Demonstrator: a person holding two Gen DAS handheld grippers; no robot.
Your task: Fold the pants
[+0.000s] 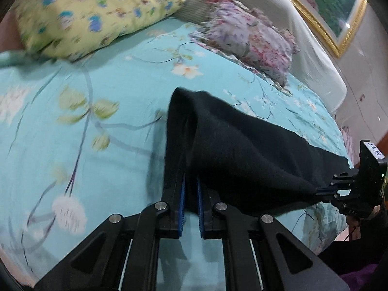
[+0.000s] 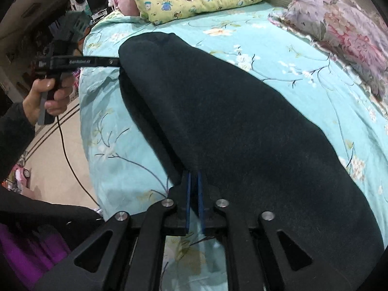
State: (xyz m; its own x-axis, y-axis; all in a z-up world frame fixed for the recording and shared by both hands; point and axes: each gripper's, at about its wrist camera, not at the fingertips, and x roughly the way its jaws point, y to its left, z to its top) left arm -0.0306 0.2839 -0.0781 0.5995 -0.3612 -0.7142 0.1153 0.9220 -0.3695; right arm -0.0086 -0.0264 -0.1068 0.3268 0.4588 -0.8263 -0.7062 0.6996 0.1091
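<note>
Bed (image 2: 278, 55), covered in a turquoise floral sheet, carries the dark pants (image 2: 242, 133), which appear at least partly doubled over, one end lifted off the sheet and strung between the two tools; judged from this, a fold is under way and the final folds and flattening remain. Open sheet lies to the left of the cloth, pillows (image 1: 92, 19) sit well apart at the head, and the mattress edge runs just beside the grasped hem. Left hand-held gripper (image 1: 191, 194) and right hand-held gripper (image 2: 194, 189) are each clamped narrowly on the pants' edge.
</note>
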